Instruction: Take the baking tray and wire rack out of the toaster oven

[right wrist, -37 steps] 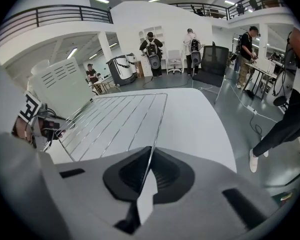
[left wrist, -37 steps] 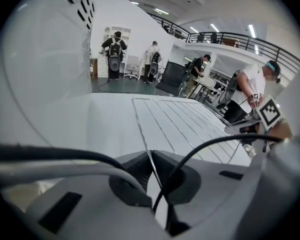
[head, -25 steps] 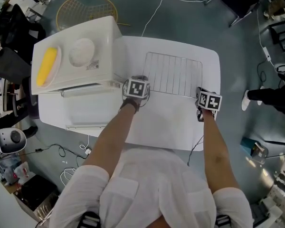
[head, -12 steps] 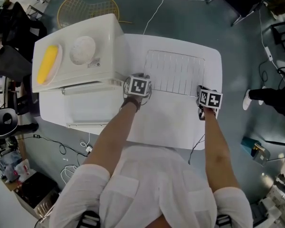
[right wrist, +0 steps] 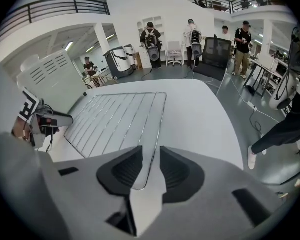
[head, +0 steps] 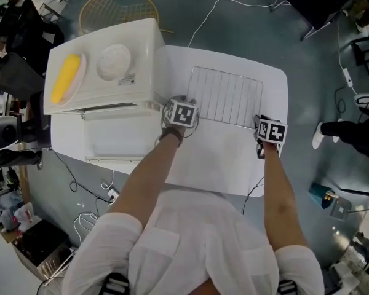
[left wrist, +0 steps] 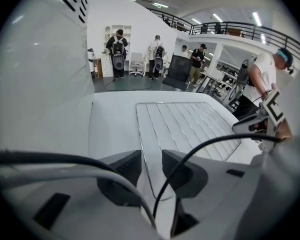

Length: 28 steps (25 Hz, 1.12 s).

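Observation:
The wire rack (head: 226, 96) lies flat on the white table (head: 221, 165), to the right of the toaster oven (head: 104, 66). My left gripper (head: 183, 106) is at the rack's near left corner. In the left gripper view its jaws (left wrist: 151, 159) are opening, with the rack's edge wire (left wrist: 142, 139) loose between them. My right gripper (head: 267, 123) is at the near right corner. Its jaws (right wrist: 150, 156) are opening too, and the rack's rim (right wrist: 155, 129) runs between the pads without being pressed. No baking tray shows in any view.
The oven's door (head: 120, 139) hangs open toward me across the table's left part. A plate with a yellow item (head: 66, 78) and a white round item (head: 114, 62) sit on top of the oven. A wire basket (head: 117, 8) and cables lie on the floor behind.

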{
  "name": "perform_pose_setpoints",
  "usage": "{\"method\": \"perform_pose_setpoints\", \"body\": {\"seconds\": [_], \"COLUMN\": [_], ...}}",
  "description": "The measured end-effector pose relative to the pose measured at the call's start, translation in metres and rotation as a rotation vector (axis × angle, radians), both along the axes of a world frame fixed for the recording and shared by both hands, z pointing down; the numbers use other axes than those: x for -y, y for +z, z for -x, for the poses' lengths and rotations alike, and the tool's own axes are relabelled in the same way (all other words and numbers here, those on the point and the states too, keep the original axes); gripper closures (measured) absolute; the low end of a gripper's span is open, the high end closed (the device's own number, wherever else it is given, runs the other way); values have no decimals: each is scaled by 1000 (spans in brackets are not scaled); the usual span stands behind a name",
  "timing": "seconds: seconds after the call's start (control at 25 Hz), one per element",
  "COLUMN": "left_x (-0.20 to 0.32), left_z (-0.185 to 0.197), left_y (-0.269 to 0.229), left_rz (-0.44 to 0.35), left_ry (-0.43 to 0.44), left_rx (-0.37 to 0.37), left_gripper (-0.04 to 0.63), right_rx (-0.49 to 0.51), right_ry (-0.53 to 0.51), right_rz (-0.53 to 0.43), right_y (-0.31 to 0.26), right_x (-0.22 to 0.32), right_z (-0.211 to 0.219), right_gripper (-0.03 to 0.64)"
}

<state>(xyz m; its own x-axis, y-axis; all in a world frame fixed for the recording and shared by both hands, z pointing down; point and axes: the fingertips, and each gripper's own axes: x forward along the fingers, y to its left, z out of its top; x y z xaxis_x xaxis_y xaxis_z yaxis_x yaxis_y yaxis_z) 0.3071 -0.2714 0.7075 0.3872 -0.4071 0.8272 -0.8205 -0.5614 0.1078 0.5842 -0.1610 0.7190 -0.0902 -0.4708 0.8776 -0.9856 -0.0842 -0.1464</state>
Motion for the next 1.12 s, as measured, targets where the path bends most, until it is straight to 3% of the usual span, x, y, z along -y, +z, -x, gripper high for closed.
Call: {"method": "perform_pose_setpoints", "body": {"seconds": [0.24, 0.56, 0.72, 0.8, 1.12], "left_x": [-1, -17, -18, -19, -44], "left_z": [3, -12, -11, -8, 18], "left_y": [-17, -49, -77, -89, -146], "left_rz": [-21, -46, -133, -163, -192], "left_ry": [-21, 8, 12, 8, -30], "left_rx": [-26, -155, -174, -185, -356], "left_gripper": [472, 487, 562, 568, 571], "right_rx": [1, 3, 1, 8, 41], "right_ry": [-5, -61, -78, -74, -35], "right_rz": [-16, -94, -177, -226, -461], "right_y": [-13, -41, -63, -77, -148], "right_x": [-2, 2, 7, 10, 9], "right_z": [4, 23, 42, 52, 90], "right_gripper": [503, 502, 505, 518, 612]}}
